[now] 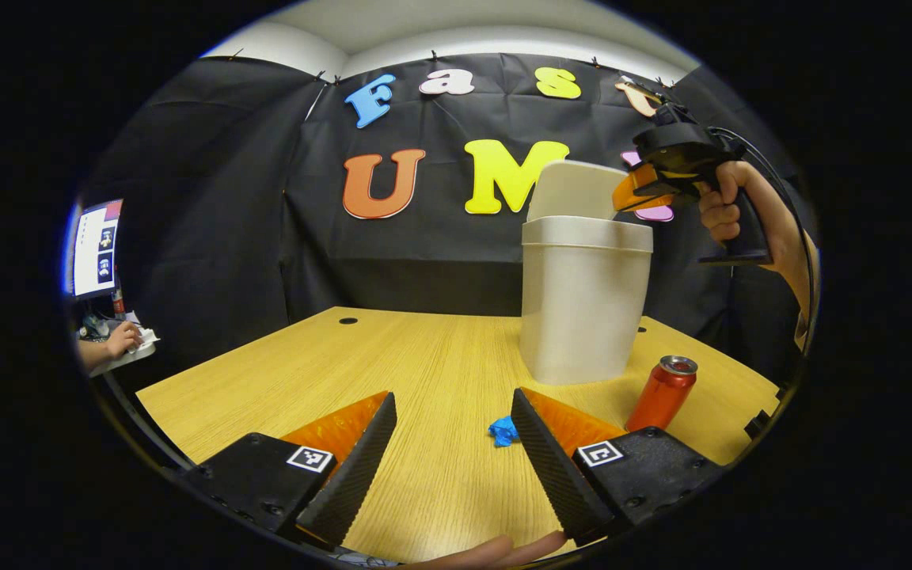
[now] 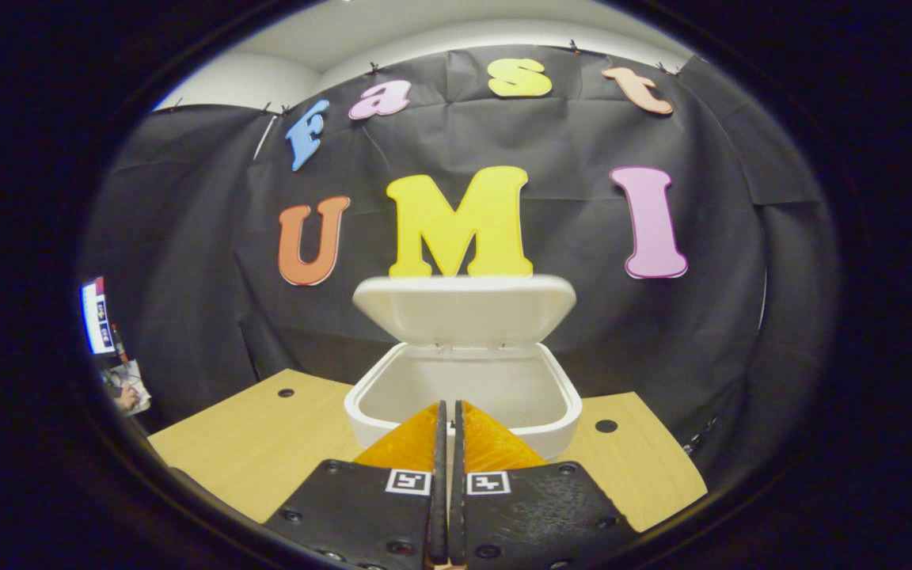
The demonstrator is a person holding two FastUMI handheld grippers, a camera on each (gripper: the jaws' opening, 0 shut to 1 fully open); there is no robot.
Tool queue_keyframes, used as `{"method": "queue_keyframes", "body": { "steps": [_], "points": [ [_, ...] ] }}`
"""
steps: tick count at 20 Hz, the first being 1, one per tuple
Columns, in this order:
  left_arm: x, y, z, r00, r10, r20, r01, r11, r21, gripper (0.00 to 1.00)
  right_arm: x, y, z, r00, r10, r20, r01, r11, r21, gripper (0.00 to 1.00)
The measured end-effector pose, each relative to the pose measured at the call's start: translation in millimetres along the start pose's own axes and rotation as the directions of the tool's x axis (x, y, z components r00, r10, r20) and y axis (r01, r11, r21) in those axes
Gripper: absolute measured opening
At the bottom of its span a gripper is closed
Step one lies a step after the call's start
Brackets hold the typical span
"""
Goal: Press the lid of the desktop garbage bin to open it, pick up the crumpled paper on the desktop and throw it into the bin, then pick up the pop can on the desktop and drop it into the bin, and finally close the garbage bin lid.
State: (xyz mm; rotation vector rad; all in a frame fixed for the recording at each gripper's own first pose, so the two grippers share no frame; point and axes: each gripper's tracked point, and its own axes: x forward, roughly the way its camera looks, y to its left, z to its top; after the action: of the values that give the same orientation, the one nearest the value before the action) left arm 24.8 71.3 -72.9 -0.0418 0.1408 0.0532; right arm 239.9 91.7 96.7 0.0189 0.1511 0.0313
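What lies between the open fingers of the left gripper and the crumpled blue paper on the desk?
In the left gripper view, bare wooden desk separates the left gripper from the blue paper, which sits just beside its right finger.

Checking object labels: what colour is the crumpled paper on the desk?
Blue; the crumpled paper shows best in the left gripper view.

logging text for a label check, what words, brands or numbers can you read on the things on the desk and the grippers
Nothing can be quoted.
pop can: red side, no lettering legible.
garbage bin: plain, no text.
crumpled paper: no print visible.
square markers on the left gripper and right gripper: black-and-white patterns, not words.
screen at the far edge: too small to read.
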Motion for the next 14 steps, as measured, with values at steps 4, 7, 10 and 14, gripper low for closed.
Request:
{"method": "queue_keyframes", "body": {
  "steps": [4, 7, 10, 14],
  "points": [
    [2, 0, 0, 1.0, -0.003, -0.001, 0.003, 1.0, 0.008, 0.96, -37, 7, 2, 0.998, 0.007, 0.068, -0.005, 1.0, -0.029, 0.02],
    [2, -4, -1, 1.0, -0.021, -0.004, 0.021, 1.0, 0.008, 0.96, -65, 15, 0, 0.993, 0.03, 0.118, -0.027, 0.999, -0.025, 0.02],
    [5, -4, -5, 1.0, -0.026, -0.016, 0.026, 1.0, 0.015, 0.96, -89, 14, -12, 0.987, 0.037, 0.157, -0.029, 0.998, -0.057, 0.23],
    [9, -1, -17, 0.998, -0.017, -0.052, 0.018, 1.0, 0.019, 0.96, -111, 8, -27, 0.98, 0.084, 0.182, -0.082, 0.996, -0.017, 0.76]
  ]
}}
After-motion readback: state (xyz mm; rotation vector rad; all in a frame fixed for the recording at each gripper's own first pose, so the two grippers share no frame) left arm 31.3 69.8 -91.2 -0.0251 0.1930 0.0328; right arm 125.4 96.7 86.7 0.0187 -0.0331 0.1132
